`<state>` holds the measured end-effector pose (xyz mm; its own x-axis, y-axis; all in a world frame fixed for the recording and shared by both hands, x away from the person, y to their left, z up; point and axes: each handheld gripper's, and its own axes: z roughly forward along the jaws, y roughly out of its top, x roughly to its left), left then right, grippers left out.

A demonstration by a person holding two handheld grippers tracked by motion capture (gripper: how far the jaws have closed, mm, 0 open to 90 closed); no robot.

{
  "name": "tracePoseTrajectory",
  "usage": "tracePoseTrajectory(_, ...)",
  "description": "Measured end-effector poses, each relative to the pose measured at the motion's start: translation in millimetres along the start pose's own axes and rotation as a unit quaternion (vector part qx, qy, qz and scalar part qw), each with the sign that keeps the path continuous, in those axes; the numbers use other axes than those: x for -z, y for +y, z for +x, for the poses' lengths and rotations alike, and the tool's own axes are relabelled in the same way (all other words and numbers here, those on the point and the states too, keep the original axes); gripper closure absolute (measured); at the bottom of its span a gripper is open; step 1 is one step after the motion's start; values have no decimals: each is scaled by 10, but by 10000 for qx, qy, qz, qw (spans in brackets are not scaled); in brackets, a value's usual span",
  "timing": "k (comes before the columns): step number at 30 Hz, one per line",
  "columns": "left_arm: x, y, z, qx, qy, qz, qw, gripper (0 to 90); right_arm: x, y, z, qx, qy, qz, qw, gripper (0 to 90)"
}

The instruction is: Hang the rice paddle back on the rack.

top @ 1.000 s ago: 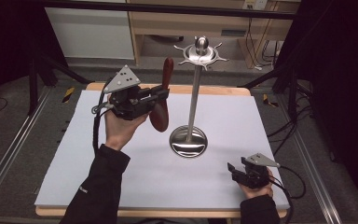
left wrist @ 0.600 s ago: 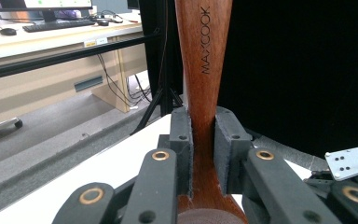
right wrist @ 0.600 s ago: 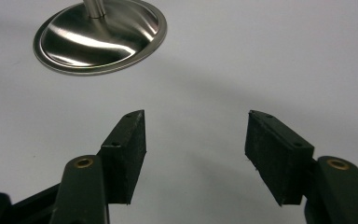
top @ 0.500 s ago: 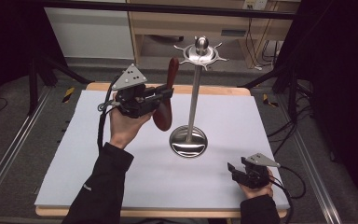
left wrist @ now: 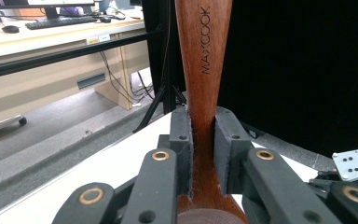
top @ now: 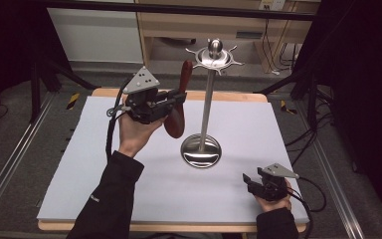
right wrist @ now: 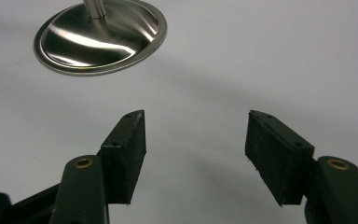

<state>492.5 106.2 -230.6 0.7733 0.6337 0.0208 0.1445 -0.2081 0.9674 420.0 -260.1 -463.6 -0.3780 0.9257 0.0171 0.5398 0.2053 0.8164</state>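
Partly cropped, wooden spoon (left wrist: 204, 70) clamped in left gripper (top: 171, 102) fingers, right gripper (right wrist: 193, 154) fingers apart.

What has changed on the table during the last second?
The left tool, shut on the wooden spoon, moved slightly right, carrying the spoon closer to the metal stand. The grip did not change. The right tool stayed open near the table's front right corner, and the stand stayed in place.

My table (top: 258, 107) has a pale white top with a wood edge, on grey carpet floor (top: 25, 114). Behind it I see a light wooden desk (top: 179, 20), cables (top: 271, 35) underneath, and black curtains (top: 368, 74) at the sides.
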Motion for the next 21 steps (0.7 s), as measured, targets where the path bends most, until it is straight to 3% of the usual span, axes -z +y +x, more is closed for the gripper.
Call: tracePoseTrajectory(21,-135,21,2,25,-45,23,10000,780,-2,0,-7,32,-6,-22,10000,383)
